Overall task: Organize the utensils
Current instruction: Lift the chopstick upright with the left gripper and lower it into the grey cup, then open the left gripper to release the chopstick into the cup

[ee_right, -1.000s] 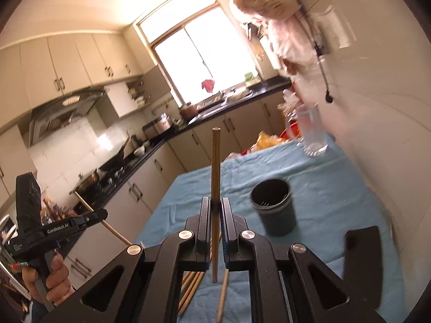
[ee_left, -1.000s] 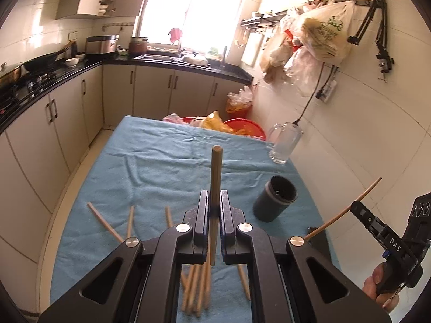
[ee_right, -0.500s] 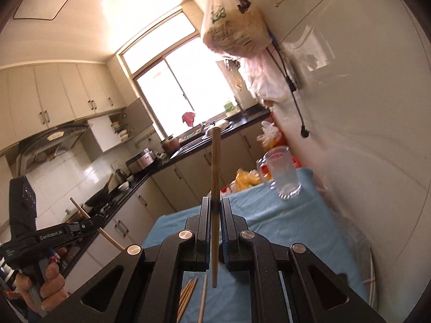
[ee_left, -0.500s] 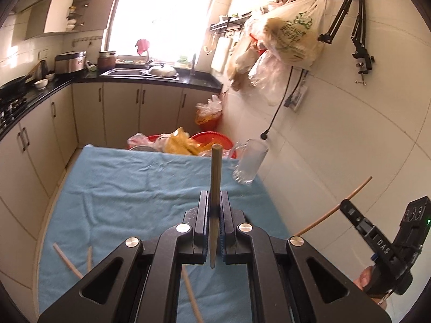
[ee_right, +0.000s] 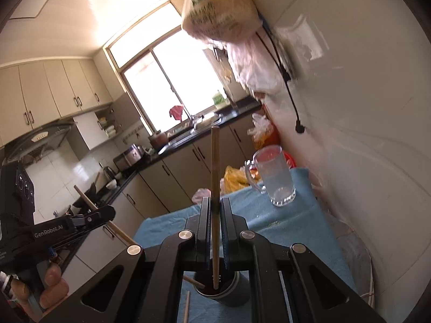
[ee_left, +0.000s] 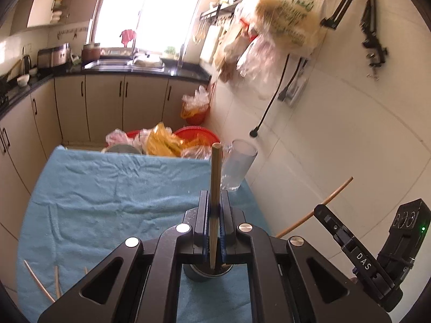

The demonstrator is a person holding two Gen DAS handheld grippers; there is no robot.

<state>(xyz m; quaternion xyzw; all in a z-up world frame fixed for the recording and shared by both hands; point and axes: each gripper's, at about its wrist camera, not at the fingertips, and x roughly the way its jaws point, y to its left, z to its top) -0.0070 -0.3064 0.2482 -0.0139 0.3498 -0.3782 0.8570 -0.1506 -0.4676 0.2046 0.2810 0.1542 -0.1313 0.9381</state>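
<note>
Each of my grippers, left gripper (ee_left: 214,222) and right gripper (ee_right: 215,226), is clamped on a chopstick (ee_left: 215,188) seemingly above the dark holder (ee_right: 229,294) below; I should lower straight before releasing.

Two grippers, the left gripper (ee_left: 214,210) and right gripper (ee_right: 214,212), each pinch one chopstick (ee_left: 215,188). Three loose chopsticks (ee_left: 55,285) lie on the cloth. One dark holder (ee_right: 229,293) and one glass mug (ee_right: 277,180) stand there.

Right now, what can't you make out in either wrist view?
- Dark holder, left wrist view: the fingers hide most of it.
- Holder contents, both views: rim and shadow hide them.
- Loose chopsticks, left wrist view: cut off at the bottom-left edge.
- Hanging bags, right wrist view: blurred.
</note>
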